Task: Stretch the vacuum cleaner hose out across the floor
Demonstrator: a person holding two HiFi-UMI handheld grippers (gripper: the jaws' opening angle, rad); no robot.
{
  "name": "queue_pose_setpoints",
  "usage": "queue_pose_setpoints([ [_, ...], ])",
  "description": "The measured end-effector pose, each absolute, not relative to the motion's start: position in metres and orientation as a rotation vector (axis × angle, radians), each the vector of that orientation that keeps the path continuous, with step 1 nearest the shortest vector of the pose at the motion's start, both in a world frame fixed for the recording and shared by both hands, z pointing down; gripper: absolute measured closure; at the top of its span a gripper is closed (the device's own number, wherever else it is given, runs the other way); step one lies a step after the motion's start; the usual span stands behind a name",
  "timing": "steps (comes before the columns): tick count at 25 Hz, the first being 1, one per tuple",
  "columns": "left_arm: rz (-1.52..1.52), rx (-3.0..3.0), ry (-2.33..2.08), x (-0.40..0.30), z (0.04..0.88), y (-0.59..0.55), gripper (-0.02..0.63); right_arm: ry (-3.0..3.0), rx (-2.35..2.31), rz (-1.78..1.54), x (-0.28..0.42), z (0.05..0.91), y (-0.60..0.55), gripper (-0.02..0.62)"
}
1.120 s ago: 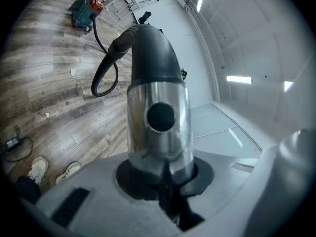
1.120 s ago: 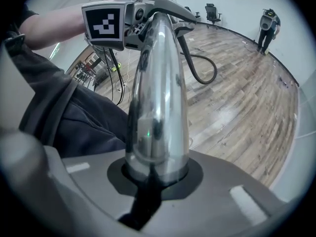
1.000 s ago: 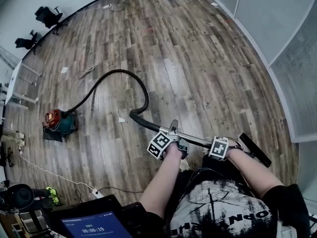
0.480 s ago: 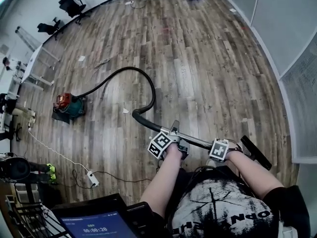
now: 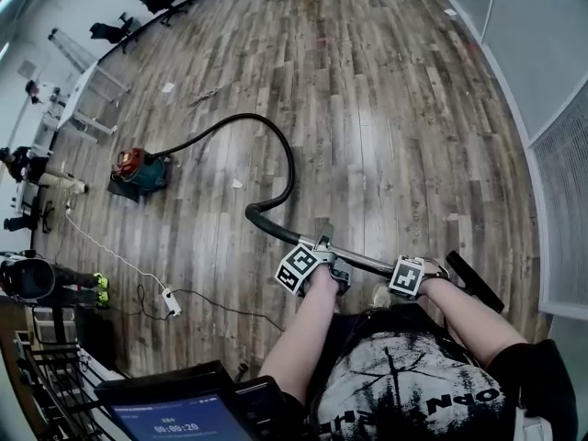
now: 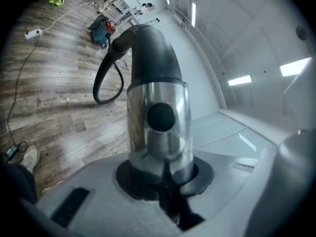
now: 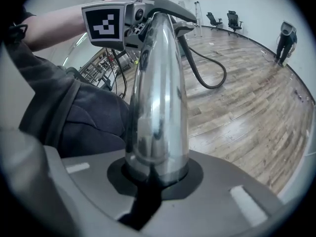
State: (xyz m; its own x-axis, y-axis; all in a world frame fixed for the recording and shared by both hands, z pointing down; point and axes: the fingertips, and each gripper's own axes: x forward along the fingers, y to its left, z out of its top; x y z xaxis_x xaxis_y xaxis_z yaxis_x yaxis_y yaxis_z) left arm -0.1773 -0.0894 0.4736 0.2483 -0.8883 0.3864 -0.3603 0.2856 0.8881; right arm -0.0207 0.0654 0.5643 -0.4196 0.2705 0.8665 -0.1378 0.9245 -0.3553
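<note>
- Left tongs (image 6: 160,177) clenched on the upper end of the wand (image 6: 158,122), where chrome meets the black hose cuff.
- Right tongs (image 7: 154,177) clenched lower on the same wand, nearer the floor nozzle (image 5: 474,280).
- Vacuum cleaner hose (image 5: 287,159) lies in one arch on the floor (image 5: 404,108), running to the vacuum cleaner (image 5: 140,170) at left.
- Wide bare boards beyond, up to the right wall (image 5: 551,44); power cord (image 5: 110,257) crowds the left edge.

Left claw (image 6: 160,174) clamped on chrome wand (image 6: 158,127), black hose (image 6: 105,78) looping across wood floor (image 6: 49,100)
</note>
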Motion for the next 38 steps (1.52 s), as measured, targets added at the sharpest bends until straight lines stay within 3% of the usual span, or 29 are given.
queue_pose_setpoints([
  [15, -0.548, 1.357, -1.251, -0.165, 0.477, -0.008, 0.555, -1.904, 0.038, 0.463, -0.011, 0.572, 0.157, 0.546],
  [34, -0.545, 1.366, -1.224, -0.098, 0.477, 0.090, 0.554, -1.841, 0.184, 0.321, 0.067, 0.572, 0.241, 0.545],
  [38, -0.589, 1.347, -1.272, -0.063, 0.466, 0.096, 0.554, -1.842, 0.140, 0.276, 0.112, 0.564, 0.237, 0.545],
])
